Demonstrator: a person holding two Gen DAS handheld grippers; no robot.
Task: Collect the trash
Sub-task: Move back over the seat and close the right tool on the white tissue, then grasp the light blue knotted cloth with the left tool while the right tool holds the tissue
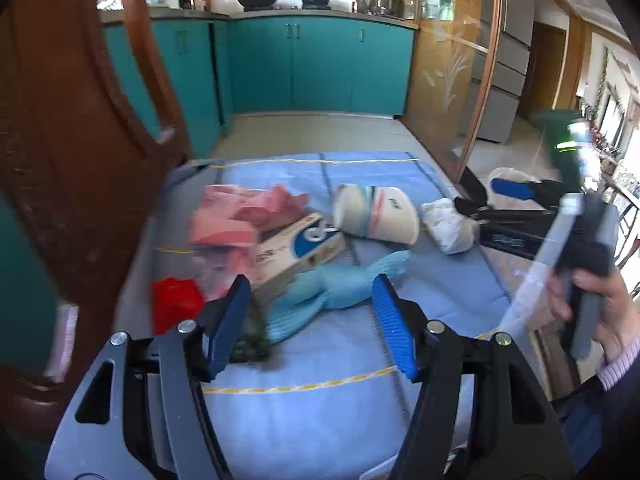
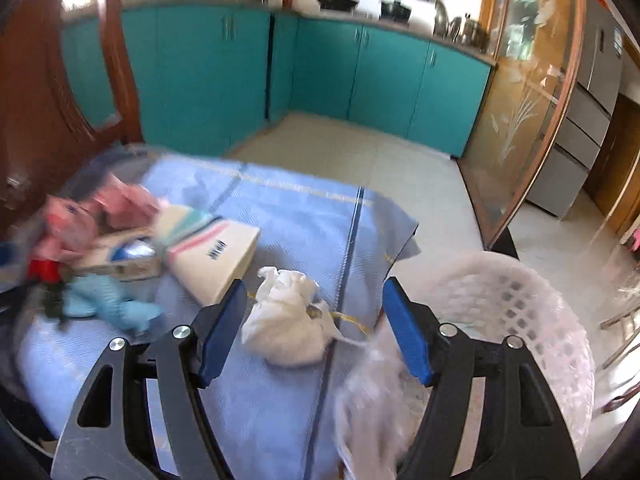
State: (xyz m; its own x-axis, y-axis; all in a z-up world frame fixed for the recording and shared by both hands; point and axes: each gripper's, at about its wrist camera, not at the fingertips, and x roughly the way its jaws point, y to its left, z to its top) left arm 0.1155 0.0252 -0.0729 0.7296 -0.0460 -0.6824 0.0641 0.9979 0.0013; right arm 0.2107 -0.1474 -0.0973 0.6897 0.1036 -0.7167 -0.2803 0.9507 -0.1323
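The left gripper [image 1: 310, 322] hangs over the near part of a table covered by a blue quilted cloth [image 1: 340, 412], its blue-padded jaws standing apart with nothing pressed between them. Just beyond the jaws, in the gap as the left wrist view frames it, lies a crumpled light-blue glove [image 1: 340, 284]; a dark green scrap [image 1: 250, 340] sits close against the left pad, though contact cannot be confirmed. Farther out on the cloth lie a cardboard box with a blue-and-white label [image 1: 304, 246], a crumpled pink wrapper [image 1: 240, 216], a red scrap [image 1: 176, 304], a tipped paper cup [image 1: 376, 216] and a white tied bag [image 1: 446, 224]. The right gripper [image 2: 314, 320] is likewise open and empty. The white tied bag [image 2: 286, 320] lies on the cloth directly ahead, between the lines of the two pads and clear of both. The paper cup [image 2: 214, 260] rests on its side to the upper left of the left pad, with the rest of the litter blurred beyond it. A white perforated basket [image 2: 516, 312] lined with a clear plastic bag [image 2: 372, 396] stands at the table's right edge, beside and behind the right pad. In the left wrist view, a hand [image 1: 604, 304] grips the other tool's handle at the right margin.
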